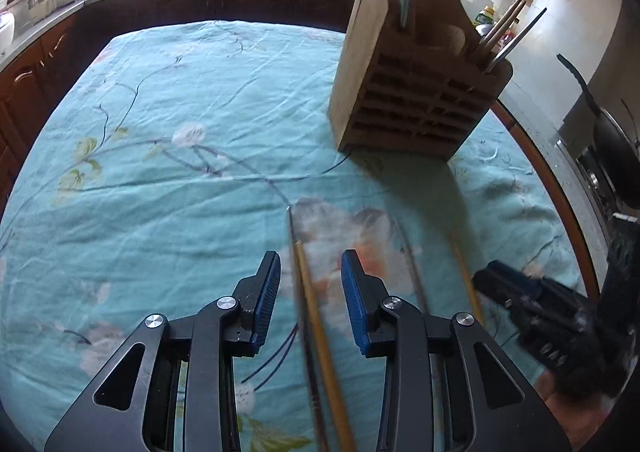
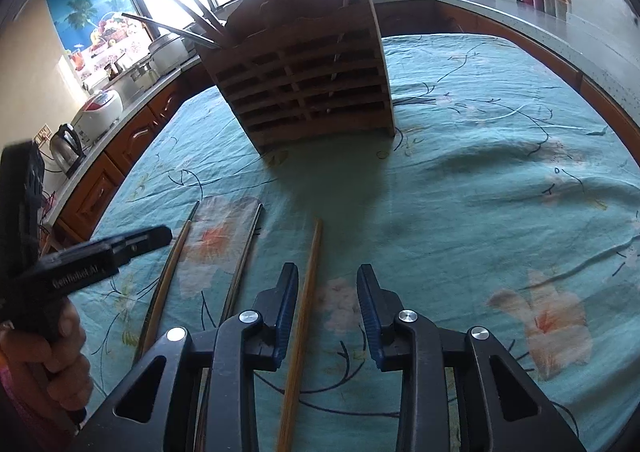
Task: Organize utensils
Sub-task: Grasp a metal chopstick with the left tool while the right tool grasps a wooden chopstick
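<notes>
Three loose chopsticks lie on the cloth in the lower half of the right wrist frame: a bamboo chopstick (image 2: 302, 328) in the centre, a dark chopstick (image 2: 240, 276) left of it, and a brown chopstick (image 2: 168, 276) further left. One wooden utensil rack (image 2: 308, 80) stands in the upper centre, with several sticks poking out of it, too crowded to count. Two claws show: the right claw (image 2: 328, 316) at bottom centre, the left claw (image 2: 132, 240) at the left edge.
</notes>
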Motion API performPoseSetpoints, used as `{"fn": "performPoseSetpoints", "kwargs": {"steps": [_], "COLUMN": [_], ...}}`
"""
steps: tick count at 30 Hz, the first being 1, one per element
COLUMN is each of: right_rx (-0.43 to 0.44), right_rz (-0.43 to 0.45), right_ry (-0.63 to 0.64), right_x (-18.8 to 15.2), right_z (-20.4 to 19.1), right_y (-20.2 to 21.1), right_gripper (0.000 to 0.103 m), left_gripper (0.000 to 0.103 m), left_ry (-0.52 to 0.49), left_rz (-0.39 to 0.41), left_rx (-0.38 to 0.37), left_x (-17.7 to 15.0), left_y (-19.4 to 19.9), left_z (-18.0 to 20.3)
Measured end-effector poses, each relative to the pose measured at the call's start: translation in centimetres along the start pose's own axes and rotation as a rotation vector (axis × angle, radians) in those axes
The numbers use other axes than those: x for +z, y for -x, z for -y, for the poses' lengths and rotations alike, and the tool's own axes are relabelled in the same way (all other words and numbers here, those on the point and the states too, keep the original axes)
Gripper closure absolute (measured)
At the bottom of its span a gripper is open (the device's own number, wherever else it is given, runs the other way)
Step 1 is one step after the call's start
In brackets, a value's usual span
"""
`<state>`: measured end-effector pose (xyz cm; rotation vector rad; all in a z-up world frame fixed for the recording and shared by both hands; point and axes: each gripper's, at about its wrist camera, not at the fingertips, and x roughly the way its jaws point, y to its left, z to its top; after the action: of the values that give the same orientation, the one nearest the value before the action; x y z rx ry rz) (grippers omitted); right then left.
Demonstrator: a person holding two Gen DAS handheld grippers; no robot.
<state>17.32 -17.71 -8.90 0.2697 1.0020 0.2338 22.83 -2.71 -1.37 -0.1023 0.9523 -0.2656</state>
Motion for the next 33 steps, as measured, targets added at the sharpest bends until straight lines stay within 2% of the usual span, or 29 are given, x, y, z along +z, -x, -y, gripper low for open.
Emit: {"fn": "performPoseSetpoints", "kwargs": {"steps": [2, 5, 6, 7, 8, 11, 12, 13, 15, 17, 20, 22, 24, 28, 33], "right_rx": [-0.025, -0.054, -0.063, -0.074, -0.096, -0.077, -0.063, -0.036, 0.008, 0.019, 0.049, 0.058, 0.053, 0.024, -0.023], "right_rz": [-0.013, -0.013, -0.013, -0.014, -0.029, -0.031, -0.033, -0.031, -0.012, -0.005, -0.017, -0.026, -0.036, -0.045, -0.048], "right_ry": [0.021, 0.062, 0.074, 0.080, 0.084, 0.050, 0.028, -0.001, -0.030, -0.025, -0.012, 0.003, 0.011, 0.039, 0.118], "right_x": [0.0, 0.0, 0.1, 0.1, 0.2, 0.0, 0.0, 0.2, 0.4, 0.5, 0.5, 0.5, 0.6, 1.2, 1.8], "right_z": [-0.2, -0.6, -0.7, -0.7, -0.4, 1.1, 1.5, 1.8, 2.1, 1.7, 1.0, 0.5, 0.2, -0.3, -0.8], "right_y": [-0.5, -0.7, -0.7, -0.6, -0.7, -0.4, -0.3, -0.1, 0.4, 0.7, 0.4, -0.1, -0.6, -1.6, -2.3], "right_gripper": [0.072, 0.077, 0.084, 0.098, 0.103, 0.103, 0.102, 0.096, 0.096, 0.096, 0.094, 0.087, 0.082, 0.085, 0.090], "left_gripper": [0.072, 0.072, 0.072, 0.072, 0.072, 0.072, 0.072, 0.072, 0.073, 0.081, 0.081, 0.081, 0.081, 0.079, 0.079], "left_ry": [-0.035, -0.084, -0.099, -0.108, -0.118, -0.137, -0.155, -0.174, -0.206, -0.235, -0.217, -0.181, -0.158, -0.144, -0.232], "left_rz": [0.006, -0.042, -0.057, -0.070, -0.083, -0.124, -0.105, -0.108, -0.105, -0.101, -0.115, -0.120, -0.124, -0.123, -0.088], "left_rx": [-0.029, -0.048, -0.050, -0.048, -0.049, -0.035, -0.017, 0.004, 0.022, 0.041, 0.004, -0.014, -0.023, 0.002, 0.078], "left_x": [0.5, 0.8, 0.8, 0.6, 0.5, 0.2, 0.2, 0.2, -0.1, -0.6, -1.5, -1.6, -1.6, -0.9, -0.5], "left_y": [0.1, -1.2, -1.9, -2.4, -3.0, -4.7, -4.7, -4.9, -4.8, -4.6, -3.6, -3.3, -3.2, -4.0, -5.0], "left_z": [1.3, 3.6, 4.4, 5.0, 5.6, 6.9, 7.3, 7.6, 7.9, 7.8, 6.5, 5.6, 5.0, 5.5, 7.4]}}
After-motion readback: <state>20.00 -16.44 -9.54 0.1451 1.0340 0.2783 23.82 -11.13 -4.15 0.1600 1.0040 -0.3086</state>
